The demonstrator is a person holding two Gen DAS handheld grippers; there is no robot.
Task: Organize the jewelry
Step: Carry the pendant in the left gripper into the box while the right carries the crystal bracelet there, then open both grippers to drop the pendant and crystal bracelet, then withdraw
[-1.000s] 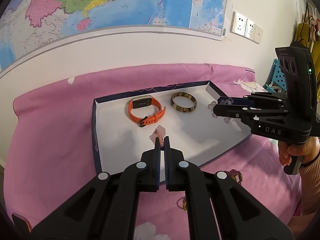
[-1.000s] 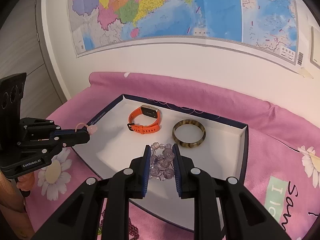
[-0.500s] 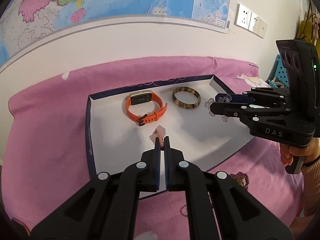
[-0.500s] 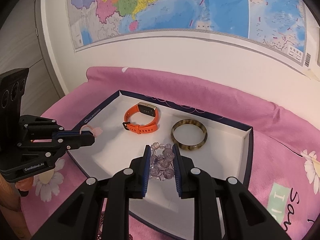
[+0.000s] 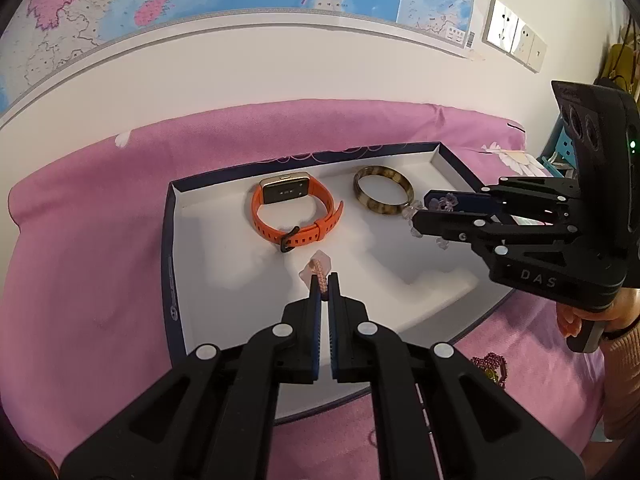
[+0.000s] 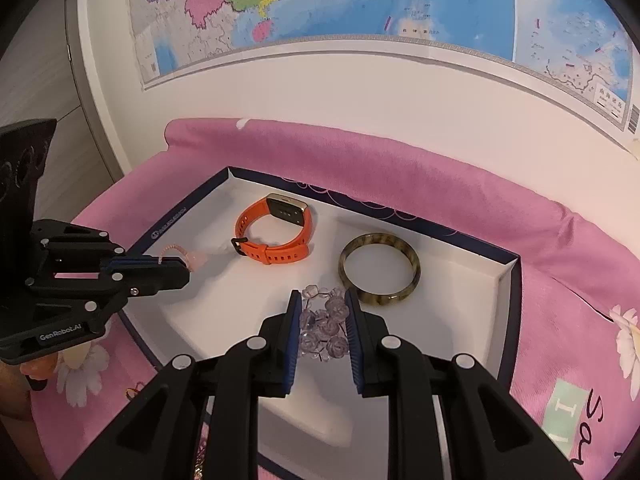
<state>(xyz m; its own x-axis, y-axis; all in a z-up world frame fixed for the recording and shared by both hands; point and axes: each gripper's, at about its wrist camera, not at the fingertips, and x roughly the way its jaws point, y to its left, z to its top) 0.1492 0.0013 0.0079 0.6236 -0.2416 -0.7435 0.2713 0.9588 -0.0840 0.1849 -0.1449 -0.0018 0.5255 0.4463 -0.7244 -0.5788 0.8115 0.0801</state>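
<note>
A navy box lid with a white inside (image 5: 170,280) (image 6: 508,276) lies on the pink cloth. In it are an orange watch (image 5: 294,212) (image 6: 276,232) and a brown mottled bangle (image 5: 382,194) (image 6: 380,268). My left gripper (image 5: 325,280) (image 6: 186,268) is shut on a pink beaded bracelet (image 5: 319,270) (image 6: 188,258) and holds it over the lid's left part. My right gripper (image 6: 322,308) (image 5: 420,216) is shut on a clear purple flower-bead bracelet (image 6: 324,328) (image 5: 444,202) above the lid, just in front of the bangle.
A dark red beaded piece (image 5: 490,364) lies on the pink floral cloth (image 5: 80,272) outside the lid's near edge. A wall with a map (image 6: 360,0) stands close behind. Wall sockets (image 5: 514,40) are at the far right.
Both grippers have moved forward over the lid with their bracelets still held. The right gripper is now close to the bangle.
</note>
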